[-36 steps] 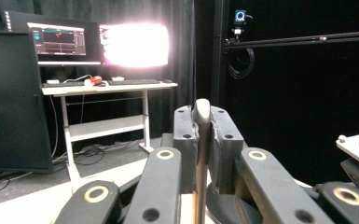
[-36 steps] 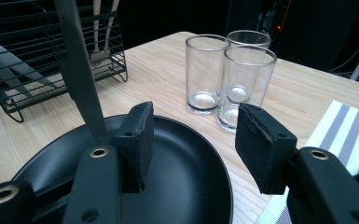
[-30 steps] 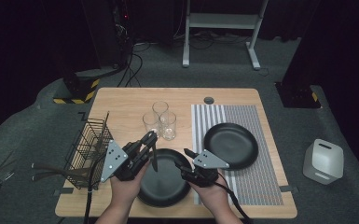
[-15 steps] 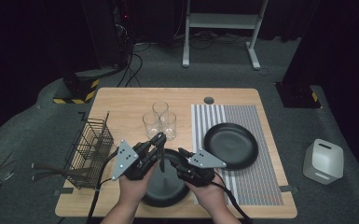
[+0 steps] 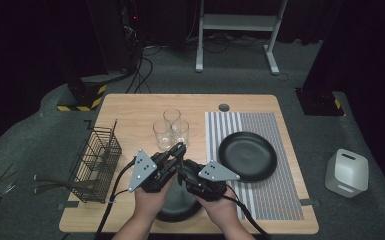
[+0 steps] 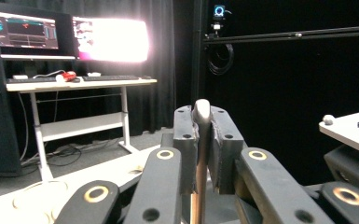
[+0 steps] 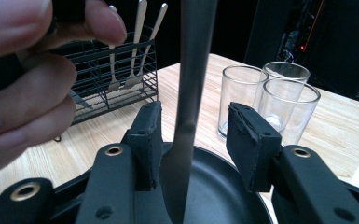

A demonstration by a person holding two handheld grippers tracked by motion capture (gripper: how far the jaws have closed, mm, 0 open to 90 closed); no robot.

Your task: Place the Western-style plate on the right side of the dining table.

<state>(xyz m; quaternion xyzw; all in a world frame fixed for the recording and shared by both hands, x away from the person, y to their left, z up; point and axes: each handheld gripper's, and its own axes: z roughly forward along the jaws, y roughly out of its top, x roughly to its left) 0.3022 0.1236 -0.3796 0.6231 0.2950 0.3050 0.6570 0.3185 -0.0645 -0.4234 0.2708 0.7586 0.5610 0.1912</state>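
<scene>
Over near black plate (image 5: 177,205): left gripper (image 6: 201,122) pinches knife (image 7: 186,116) handle; right gripper (image 7: 196,140) jaws, just closing, flank blade without touching. Three glasses (image 5: 171,131) just beyond; cutlery basket (image 5: 96,165) left.

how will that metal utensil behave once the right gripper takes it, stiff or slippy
The utensil looks like thin, smooth metal, so probably stiff and light. Its glossy surface could slip or pivot between pads. The left gripper is shut on its handle; the right gripper's jaws, just closing, stand apart around it.
</scene>
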